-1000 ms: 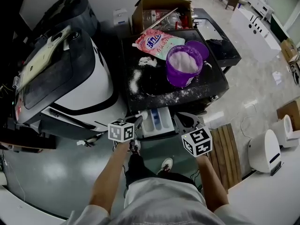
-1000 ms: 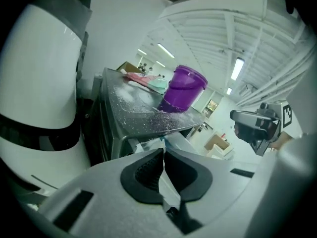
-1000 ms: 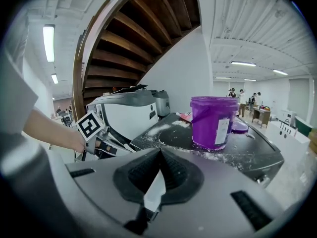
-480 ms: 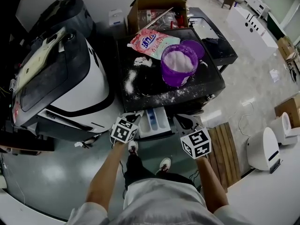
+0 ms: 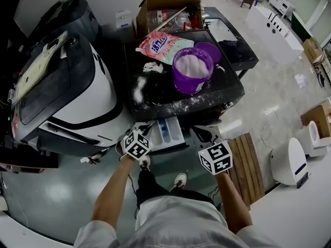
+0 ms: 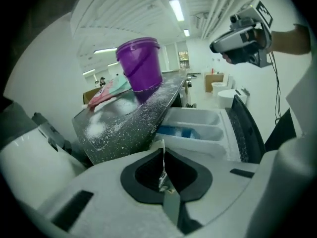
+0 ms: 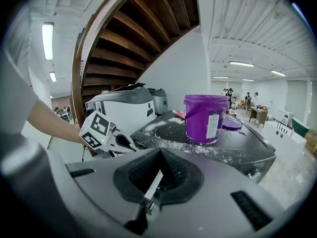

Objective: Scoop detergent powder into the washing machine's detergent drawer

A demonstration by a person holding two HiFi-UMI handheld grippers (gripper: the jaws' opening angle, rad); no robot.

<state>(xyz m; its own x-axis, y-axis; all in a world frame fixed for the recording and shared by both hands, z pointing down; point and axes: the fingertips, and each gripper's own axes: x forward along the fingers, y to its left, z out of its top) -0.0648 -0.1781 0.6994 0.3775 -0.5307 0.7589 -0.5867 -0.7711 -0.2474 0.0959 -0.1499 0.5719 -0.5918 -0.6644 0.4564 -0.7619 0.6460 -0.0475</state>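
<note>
Detergent drawer (image 5: 168, 133) stood open at the washing machine's (image 5: 160, 101) front edge, ready for powder. Powder bucket (image 5: 192, 71) sat mid-top. Left gripper (image 5: 148, 132) and right gripper (image 5: 201, 134) flanked the drawer, both closed, empty.

Open lab or workshop hall; polished floor (image 5: 49, 192), cardboard box (image 5: 155, 2), strip lights (image 7: 48, 35), freestanding washing machine (image 5: 165, 102).

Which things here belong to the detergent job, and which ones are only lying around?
For the job: purple bucket of powder, open detergent drawer, washing machine.
Lying about: purple lid, cardboard box, wooden pallet.
</note>
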